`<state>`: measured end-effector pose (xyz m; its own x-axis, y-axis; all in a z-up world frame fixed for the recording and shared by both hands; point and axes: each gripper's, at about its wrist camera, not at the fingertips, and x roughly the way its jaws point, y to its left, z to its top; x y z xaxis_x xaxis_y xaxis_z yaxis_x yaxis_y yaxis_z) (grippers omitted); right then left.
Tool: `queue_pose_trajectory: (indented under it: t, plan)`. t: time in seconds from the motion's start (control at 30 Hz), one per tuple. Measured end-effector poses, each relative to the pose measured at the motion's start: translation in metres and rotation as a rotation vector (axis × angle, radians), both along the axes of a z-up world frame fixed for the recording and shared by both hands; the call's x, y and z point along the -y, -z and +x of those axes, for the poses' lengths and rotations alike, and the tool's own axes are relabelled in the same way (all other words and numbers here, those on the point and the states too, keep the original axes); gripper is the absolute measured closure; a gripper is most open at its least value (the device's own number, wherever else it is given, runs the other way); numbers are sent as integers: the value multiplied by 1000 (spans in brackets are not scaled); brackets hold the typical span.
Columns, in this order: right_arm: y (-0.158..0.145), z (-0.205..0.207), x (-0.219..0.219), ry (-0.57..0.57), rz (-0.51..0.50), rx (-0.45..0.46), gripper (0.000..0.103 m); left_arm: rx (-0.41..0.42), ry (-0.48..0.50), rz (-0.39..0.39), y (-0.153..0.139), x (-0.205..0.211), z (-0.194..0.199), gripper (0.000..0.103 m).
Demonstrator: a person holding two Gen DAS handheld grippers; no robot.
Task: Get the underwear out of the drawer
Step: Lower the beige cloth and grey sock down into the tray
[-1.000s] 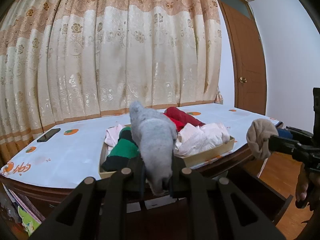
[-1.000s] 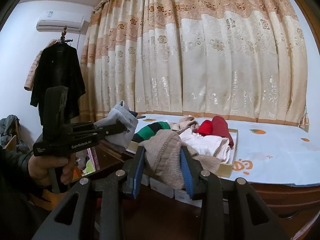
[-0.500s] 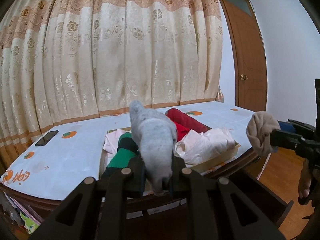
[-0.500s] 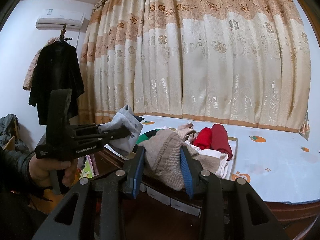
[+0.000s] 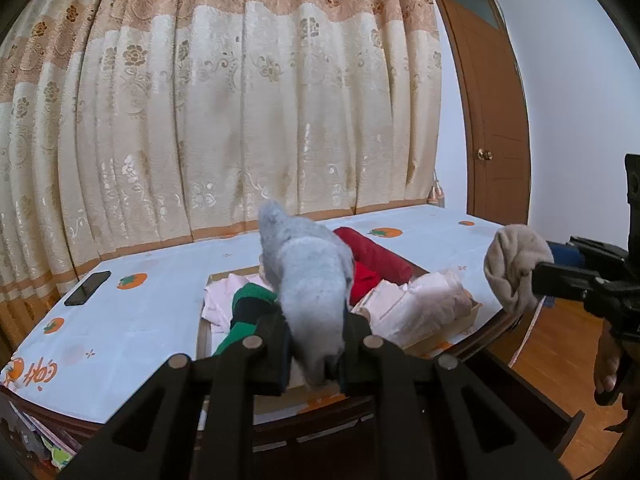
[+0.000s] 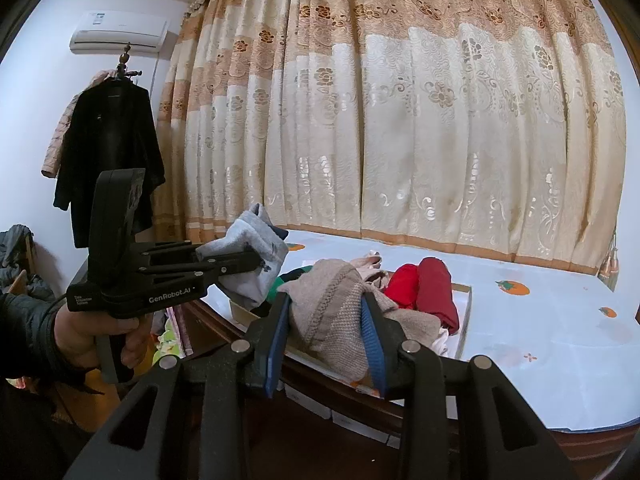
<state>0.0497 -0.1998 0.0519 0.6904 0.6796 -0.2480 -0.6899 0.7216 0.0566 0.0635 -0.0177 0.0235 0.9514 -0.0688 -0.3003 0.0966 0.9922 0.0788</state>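
Observation:
My left gripper [image 5: 314,344] is shut on a grey piece of underwear [image 5: 308,276] and holds it in the air in front of the table; it also shows in the right wrist view [image 6: 256,258]. My right gripper [image 6: 326,328] is shut on a beige knit piece of underwear [image 6: 332,304], also lifted; that piece shows in the left wrist view [image 5: 516,266]. Behind them a shallow cardboard box [image 5: 444,330] on the table holds red [image 6: 436,292], green-and-black [image 5: 250,306] and pale pink [image 5: 416,300] clothes.
The table has a white cloth with orange fruit prints [image 5: 132,320] and a black phone [image 5: 88,288] at its far left. A dark open drawer [image 5: 532,404] sits below the table edge. A curtain hangs behind, a door [image 5: 492,128] stands right, coats [image 6: 108,152] hang left.
Both grippers have risen slightly and drawn back with their garments; the table and box sit a little lower and farther in both views.

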Motion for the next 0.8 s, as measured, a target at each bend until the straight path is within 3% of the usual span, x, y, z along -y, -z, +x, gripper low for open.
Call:
queue_pose_trajectory:
  t: [0.8]
  plan:
    - [-19,56,1,30,28,-69,65,-70,18,22,-16,12,57,89]
